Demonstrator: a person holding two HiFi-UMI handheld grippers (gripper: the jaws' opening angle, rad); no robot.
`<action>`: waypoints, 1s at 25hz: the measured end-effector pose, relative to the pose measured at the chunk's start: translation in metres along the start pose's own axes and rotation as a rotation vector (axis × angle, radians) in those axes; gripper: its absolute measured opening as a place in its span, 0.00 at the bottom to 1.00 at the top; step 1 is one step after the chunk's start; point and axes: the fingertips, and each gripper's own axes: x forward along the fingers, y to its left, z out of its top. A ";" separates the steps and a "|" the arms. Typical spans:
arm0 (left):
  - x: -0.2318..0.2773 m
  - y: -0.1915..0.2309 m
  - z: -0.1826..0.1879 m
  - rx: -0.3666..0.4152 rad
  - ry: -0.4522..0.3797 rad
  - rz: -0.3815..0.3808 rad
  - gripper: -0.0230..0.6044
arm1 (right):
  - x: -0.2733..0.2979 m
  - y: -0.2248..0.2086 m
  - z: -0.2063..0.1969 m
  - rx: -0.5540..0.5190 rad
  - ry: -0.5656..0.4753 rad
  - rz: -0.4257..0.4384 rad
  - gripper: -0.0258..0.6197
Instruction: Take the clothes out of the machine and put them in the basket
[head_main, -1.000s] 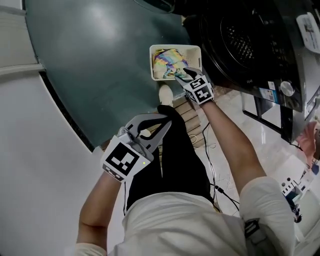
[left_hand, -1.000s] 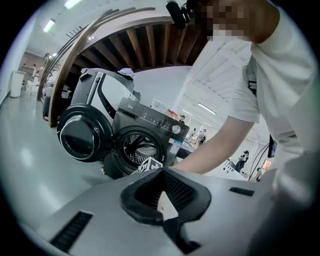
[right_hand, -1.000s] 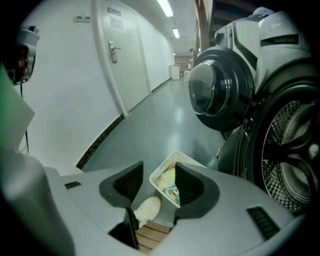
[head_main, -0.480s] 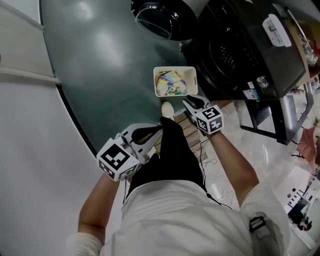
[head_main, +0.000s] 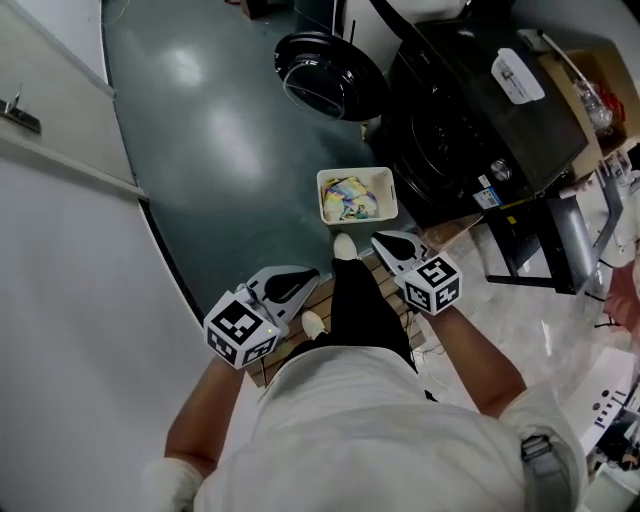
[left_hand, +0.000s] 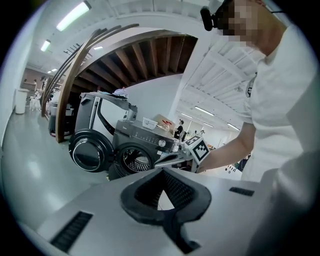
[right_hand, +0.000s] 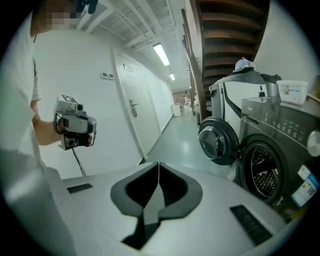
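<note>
A green floor (head_main: 230, 160) by the machine (head_main: 450, 120), nothing in hand.
The right gripper (right_hand: 158, 165) has just closed its fingers on nothing; the left gripper (left_hand: 162, 172) holds its fingers tip to tip, bare; the clothes (head_main: 348, 198) sit in the basket (head_main: 355, 172); a garment deep in the dark drum (left_hand: 136, 161) could be missed.

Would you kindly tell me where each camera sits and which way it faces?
Head view: on the person's head, looking steeply down at the basket of clothes by the washing machine; forearms, shirt, left hand-held gripper and right hand-held gripper show.
Left gripper view: on the left hand-held gripper, along its shut jaws toward the machine's open door; right arm and shirt show.
Right gripper view: on the right hand-held gripper, jaws just closed, empty, facing a corridor; left hand shows.
Shared: all three show the washing machine.
</note>
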 end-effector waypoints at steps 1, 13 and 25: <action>-0.003 -0.003 0.001 -0.004 -0.004 0.005 0.03 | -0.007 0.005 0.004 -0.002 -0.008 -0.002 0.05; -0.036 -0.044 0.009 0.044 -0.026 0.054 0.03 | -0.071 0.061 0.039 -0.078 -0.093 0.019 0.05; -0.060 -0.061 -0.007 0.034 -0.049 0.122 0.03 | -0.102 0.099 0.042 -0.115 -0.146 0.050 0.05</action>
